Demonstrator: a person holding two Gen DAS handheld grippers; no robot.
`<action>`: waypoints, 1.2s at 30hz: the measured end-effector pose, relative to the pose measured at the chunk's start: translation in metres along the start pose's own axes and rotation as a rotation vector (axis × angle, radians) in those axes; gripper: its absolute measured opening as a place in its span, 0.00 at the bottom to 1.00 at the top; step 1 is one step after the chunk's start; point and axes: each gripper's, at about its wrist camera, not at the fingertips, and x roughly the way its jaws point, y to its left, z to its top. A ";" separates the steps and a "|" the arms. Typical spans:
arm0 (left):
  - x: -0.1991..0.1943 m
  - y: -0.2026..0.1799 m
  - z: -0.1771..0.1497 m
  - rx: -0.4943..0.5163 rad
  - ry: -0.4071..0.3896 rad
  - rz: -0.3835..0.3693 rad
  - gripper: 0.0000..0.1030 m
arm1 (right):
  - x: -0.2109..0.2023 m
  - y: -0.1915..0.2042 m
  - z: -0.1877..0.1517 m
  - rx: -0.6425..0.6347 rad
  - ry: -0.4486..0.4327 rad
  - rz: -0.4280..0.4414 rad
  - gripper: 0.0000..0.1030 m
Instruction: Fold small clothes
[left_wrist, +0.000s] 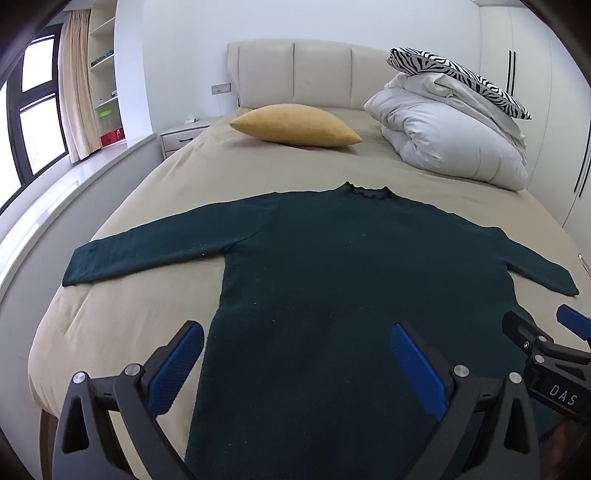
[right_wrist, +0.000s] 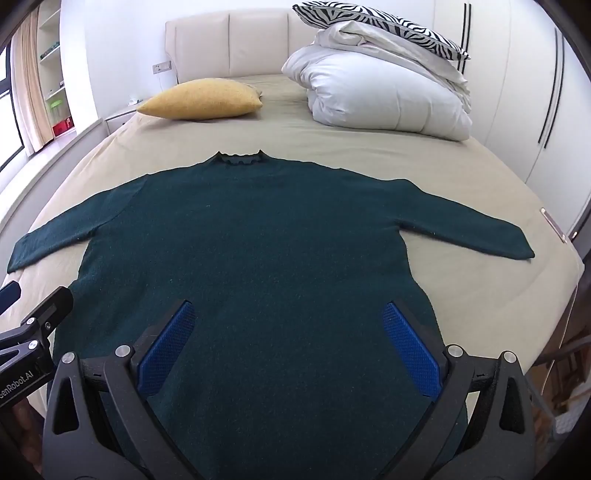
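Note:
A dark green long-sleeved sweater (left_wrist: 332, 280) lies flat on the beige bed (left_wrist: 147, 317), collar toward the headboard, both sleeves spread out sideways. It also shows in the right wrist view (right_wrist: 273, 251). My left gripper (left_wrist: 295, 336) is open and empty, held above the sweater's lower left part. My right gripper (right_wrist: 288, 314) is open and empty above the lower middle of the sweater. The right gripper also shows at the right edge of the left wrist view (left_wrist: 546, 339). The left gripper shows at the left edge of the right wrist view (right_wrist: 33, 317).
A yellow pillow (left_wrist: 295, 125) lies near the headboard (left_wrist: 295, 74). A folded white duvet (left_wrist: 450, 136) with a zebra-striped pillow (left_wrist: 458, 77) on top sits at the far right. A window ledge (left_wrist: 74, 184) runs along the left, wardrobe doors (left_wrist: 535, 92) on the right.

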 end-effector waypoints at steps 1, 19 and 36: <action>0.000 0.000 0.000 0.000 0.000 0.002 1.00 | 0.000 0.000 0.000 -0.001 0.001 0.001 1.00; -0.003 0.001 -0.002 0.001 -0.005 -0.002 1.00 | 0.007 -0.002 0.001 0.003 0.009 0.005 1.00; -0.004 0.001 -0.003 0.001 -0.005 -0.002 1.00 | 0.008 0.000 -0.001 0.000 0.011 0.006 1.00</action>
